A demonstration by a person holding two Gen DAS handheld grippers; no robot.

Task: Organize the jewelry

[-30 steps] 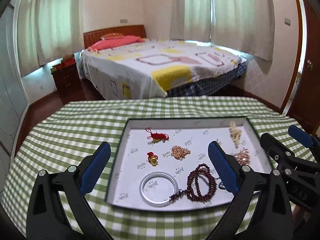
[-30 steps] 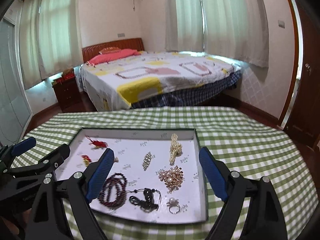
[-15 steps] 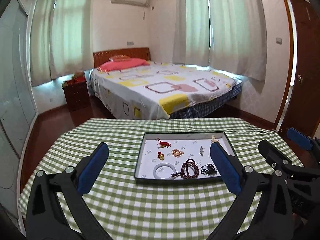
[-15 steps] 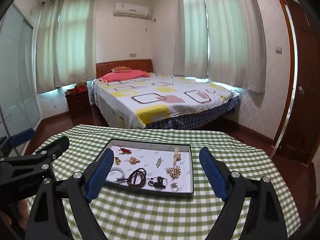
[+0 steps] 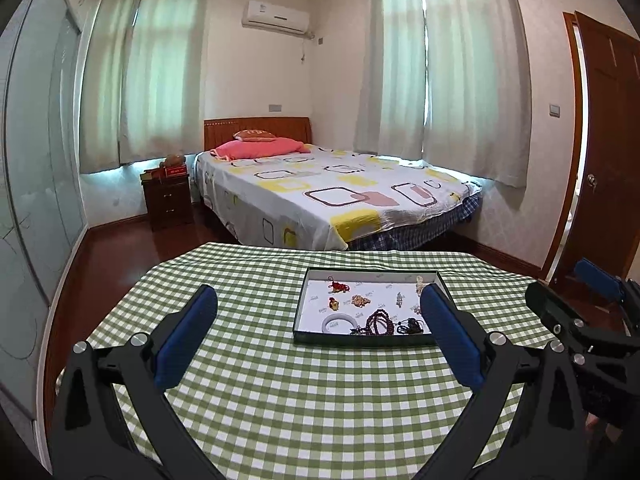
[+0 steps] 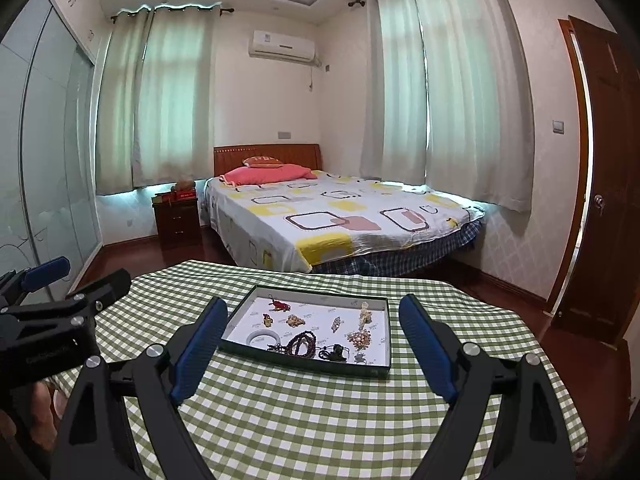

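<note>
Both tongs were held back from the table, nothing in either. Left tongs (image 5: 318,340): jaws spread wide, only checked cloth between the blue pads. Right tongs (image 6: 314,350): same, wide apart and empty.

Tray (image 6: 382,372) of jewelry sat ahead of both, well beyond the fingertips; from the right tongs it lay straight ahead between the jaws, from the left tongs ahead and toward the right jaw. The table (image 5: 320,400) under its green-and-white cloth filled the ground between.

Pieces I could make out in the tray: a white bangle (image 6: 262,337) at the near left, a string of dark beads (image 6: 300,342) just beside it, a red tassel charm (image 6: 279,305) at the far left, a gold brooch (image 6: 359,337) toward the right. Smaller bits too fine to name.

My reading: no sorting step was in hand; either none had begun or the work stood finished, and I could not tell which. If pieces remain to be placed, the next move calls for carrying one pair of tongs forward and down over the tray, narrowing the jaws to a single piece without dragging its neighbours.

Writing: small grey marks were printed over the tray's white lining, unreadable. Faint embossed lettering on the left tongs' body, as seen from the right camera, also unreadable. Air conditioner (image 6: 282,45) logo too small to read
</note>
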